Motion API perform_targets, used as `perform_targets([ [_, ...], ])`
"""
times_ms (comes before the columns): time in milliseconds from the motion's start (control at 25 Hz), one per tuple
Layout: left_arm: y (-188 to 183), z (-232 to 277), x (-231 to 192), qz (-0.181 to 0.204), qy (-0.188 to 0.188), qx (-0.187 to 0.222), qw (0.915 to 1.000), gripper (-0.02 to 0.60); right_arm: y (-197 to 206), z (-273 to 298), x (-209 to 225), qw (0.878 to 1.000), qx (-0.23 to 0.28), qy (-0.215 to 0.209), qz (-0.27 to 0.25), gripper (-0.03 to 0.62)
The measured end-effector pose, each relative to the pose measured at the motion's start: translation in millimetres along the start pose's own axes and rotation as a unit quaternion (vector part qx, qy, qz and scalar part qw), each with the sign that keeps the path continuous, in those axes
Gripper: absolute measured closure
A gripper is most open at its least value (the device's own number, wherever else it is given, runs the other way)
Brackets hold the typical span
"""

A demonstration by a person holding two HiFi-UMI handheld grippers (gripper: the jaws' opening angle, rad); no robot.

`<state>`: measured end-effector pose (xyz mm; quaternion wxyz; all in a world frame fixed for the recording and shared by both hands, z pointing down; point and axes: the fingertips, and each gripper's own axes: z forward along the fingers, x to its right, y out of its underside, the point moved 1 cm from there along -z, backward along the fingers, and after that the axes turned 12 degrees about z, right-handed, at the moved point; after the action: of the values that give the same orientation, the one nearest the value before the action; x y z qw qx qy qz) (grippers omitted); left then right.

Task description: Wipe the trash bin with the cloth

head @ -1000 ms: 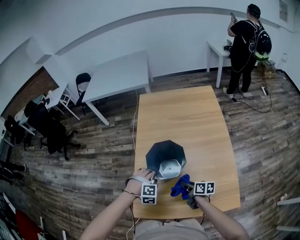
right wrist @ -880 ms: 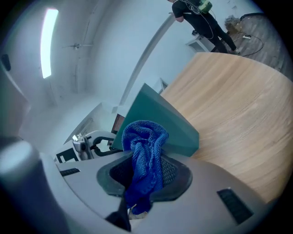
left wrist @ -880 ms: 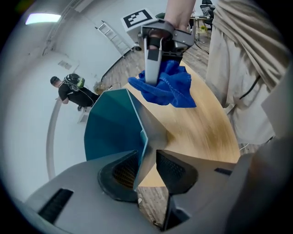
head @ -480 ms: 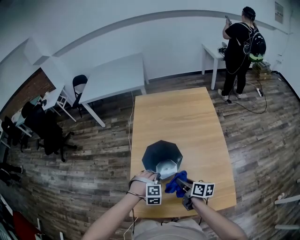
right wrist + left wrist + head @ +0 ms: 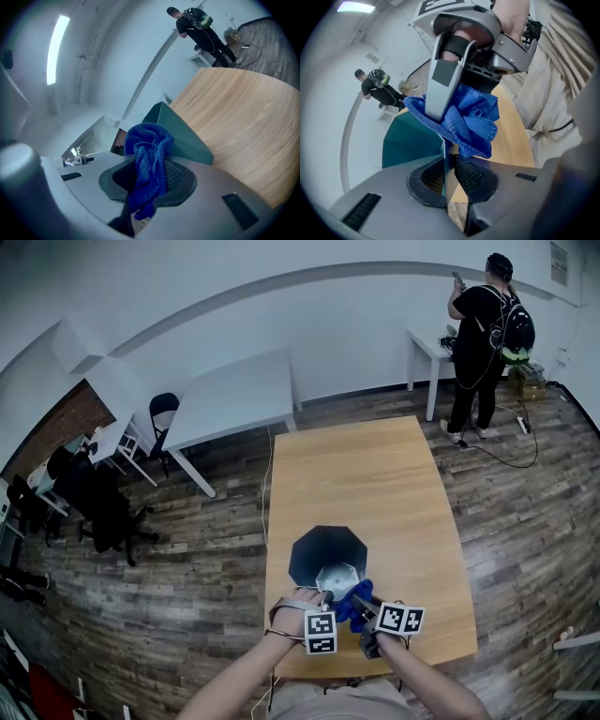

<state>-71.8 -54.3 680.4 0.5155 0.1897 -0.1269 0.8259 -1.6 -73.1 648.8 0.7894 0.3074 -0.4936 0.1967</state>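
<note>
The left claw is nearly closed, its ribbed pads pinching the thin near wall of the dark teal faceted trash bin. Its jaws have just been closing, and the bin's wall is what stands between them. The bin sits at the near end of the long light wooden bench, its mouth open upward and a pale bottom showing inside.

Just right of that grip, the right claw is clamped on a crumpled bright blue woven cloth. The cloth bulges out past the claw tips and lies against the bin's near rim, beside the left claw.

A second ago the left claw stood open at the bin's near edge, gripping nothing. The blue cloth then hung a little apart from the bin, lower and to the right; now it is up against the rim.
</note>
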Motion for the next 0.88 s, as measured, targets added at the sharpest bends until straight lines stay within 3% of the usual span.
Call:
perform_targets([
  [360, -3.3, 2.7, -2.0, -0.013, 0.009, 0.022, 0.9996, 0.528, 4.2, 26.0, 60.4, 0.999, -0.019, 0.045, 0.012, 0.51],
  [880, -1.5, 1.5, -5.1, -0.006, 0.003, 0.042, 0.9991, 0.528, 43.2, 82.4, 177.3, 0.984, -0.109, 0.132, 0.043, 0.51],
])
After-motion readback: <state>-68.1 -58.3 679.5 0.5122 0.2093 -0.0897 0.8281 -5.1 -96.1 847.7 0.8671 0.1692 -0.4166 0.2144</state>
